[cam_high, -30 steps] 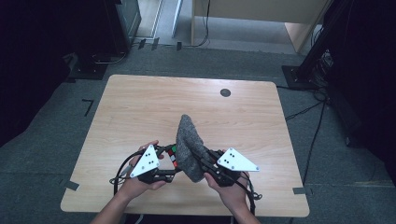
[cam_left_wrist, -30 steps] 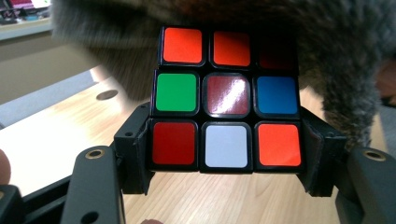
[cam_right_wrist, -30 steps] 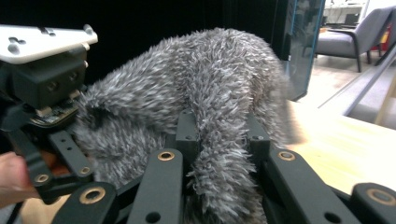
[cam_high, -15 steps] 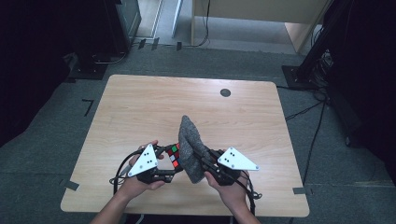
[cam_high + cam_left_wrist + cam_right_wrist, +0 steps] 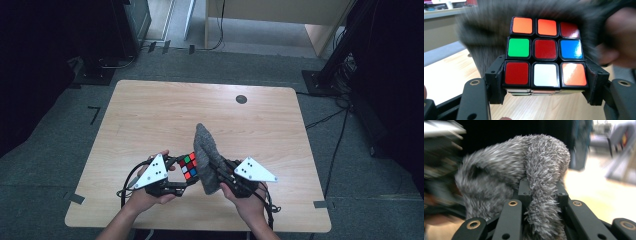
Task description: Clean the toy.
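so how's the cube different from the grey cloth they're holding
The cube is hard, glossy and many-coloured; the grey cloth is soft, shaggy and one colour. The cube keeps square edges in the left gripper; the cloth bunches up from the right gripper. Both are clamped and meet above the table.

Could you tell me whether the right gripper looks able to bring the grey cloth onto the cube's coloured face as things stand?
Probably yes. The right gripper is clamped on the fuzzy grey cloth, which hangs right beside the cube held in the left gripper. Nothing lies between them; the cloth already seems to brush the cube's edge.
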`<state>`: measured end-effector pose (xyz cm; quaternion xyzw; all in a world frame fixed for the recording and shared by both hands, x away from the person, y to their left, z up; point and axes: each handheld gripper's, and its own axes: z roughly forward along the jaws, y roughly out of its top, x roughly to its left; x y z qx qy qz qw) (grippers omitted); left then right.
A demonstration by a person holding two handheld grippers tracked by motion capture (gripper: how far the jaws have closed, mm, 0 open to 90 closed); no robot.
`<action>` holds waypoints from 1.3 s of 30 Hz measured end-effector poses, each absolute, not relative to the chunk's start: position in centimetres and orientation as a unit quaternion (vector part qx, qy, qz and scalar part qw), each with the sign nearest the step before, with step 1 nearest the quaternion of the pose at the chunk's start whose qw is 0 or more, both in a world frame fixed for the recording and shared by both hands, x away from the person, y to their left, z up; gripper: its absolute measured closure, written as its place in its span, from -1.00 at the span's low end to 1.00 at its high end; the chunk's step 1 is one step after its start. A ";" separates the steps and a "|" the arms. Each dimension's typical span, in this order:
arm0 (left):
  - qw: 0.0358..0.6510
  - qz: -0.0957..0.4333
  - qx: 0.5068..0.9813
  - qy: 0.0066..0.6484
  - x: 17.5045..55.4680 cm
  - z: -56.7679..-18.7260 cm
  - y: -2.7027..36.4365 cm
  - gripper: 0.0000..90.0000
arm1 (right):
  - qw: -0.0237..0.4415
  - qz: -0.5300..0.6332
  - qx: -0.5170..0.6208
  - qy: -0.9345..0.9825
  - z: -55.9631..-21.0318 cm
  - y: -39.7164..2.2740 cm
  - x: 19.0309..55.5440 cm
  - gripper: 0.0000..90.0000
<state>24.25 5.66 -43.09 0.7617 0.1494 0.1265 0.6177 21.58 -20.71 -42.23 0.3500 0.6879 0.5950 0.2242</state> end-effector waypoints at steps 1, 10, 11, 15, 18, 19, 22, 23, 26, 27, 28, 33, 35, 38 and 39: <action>0.627 0.119 0.755 0.152 24.3 -43.0 5.8 -0.24 | 0.230 0.574 0.369 0.694 -42.7 -21.1 22.1 0.68; 0.669 0.081 0.715 0.187 25.2 -42.8 7.2 -0.24 | 0.160 0.613 0.365 0.682 -43.3 -20.2 21.9 0.70; 0.669 0.082 0.715 0.188 25.2 -42.8 7.3 -0.24 | 0.146 0.616 0.365 0.683 -43.7 -19.9 21.9 0.70; 0.672 0.086 0.709 0.194 25.2 -42.6 7.3 -0.24 | 0.091 0.607 0.356 0.705 -44.8 -18.7 22.1 0.69; 0.668 0.095 0.711 0.197 25.2 -42.5 7.5 -0.24 | 0.081 0.586 0.342 0.730 -45.2 -17.9 22.1 0.69; 0.666 0.098 0.712 0.199 25.3 -42.5 7.6 -0.24 | 0.085 0.583 0.345 0.731 -45.1 -17.9 22.1 0.69; 0.667 0.098 0.710 0.203 25.4 -42.5 7.7 -0.24 | 0.108 0.611 0.365 0.694 -44.2 -19.6 22.2 0.69; 0.667 0.098 0.710 0.203 25.5 -42.6 7.8 -0.24 | 0.117 0.625 0.374 0.675 -43.8 -20.2 22.1 0.69; 0.668 0.090 0.710 0.204 25.5 -42.7 7.6 -0.24 | 0.134 0.632 0.370 0.667 -43.3 -20.4 21.8 0.69; 0.667 0.091 0.711 0.205 25.5 -42.7 7.6 -0.24 | 0.133 0.629 0.367 0.672 -43.4 -20.1 21.7 0.69; 0.667 0.090 0.711 0.206 25.5 -42.7 7.5 -0.24 | 0.127 0.621 0.367 0.681 -43.9 -19.5 21.6 0.69; 0.660 0.101 0.716 0.205 25.3 -42.7 7.3 -0.24 | 0.117 0.586 0.358 0.717 -45.4 -17.9 21.7 0.69; 0.663 0.097 0.713 0.204 25.4 -42.7 7.4 -0.24 | 0.132 0.592 0.361 0.708 -44.9 -18.4 21.7 0.70; 0.664 0.092 0.713 0.207 25.5 -42.8 7.5 -0.24 | 0.159 0.625 0.378 0.664 -43.8 -19.9 21.4 0.70; 0.667 0.086 0.709 0.210 25.6 -42.8 7.6 -0.24 | 0.164 0.629 0.376 0.661 -43.6 -20.0 21.3 0.70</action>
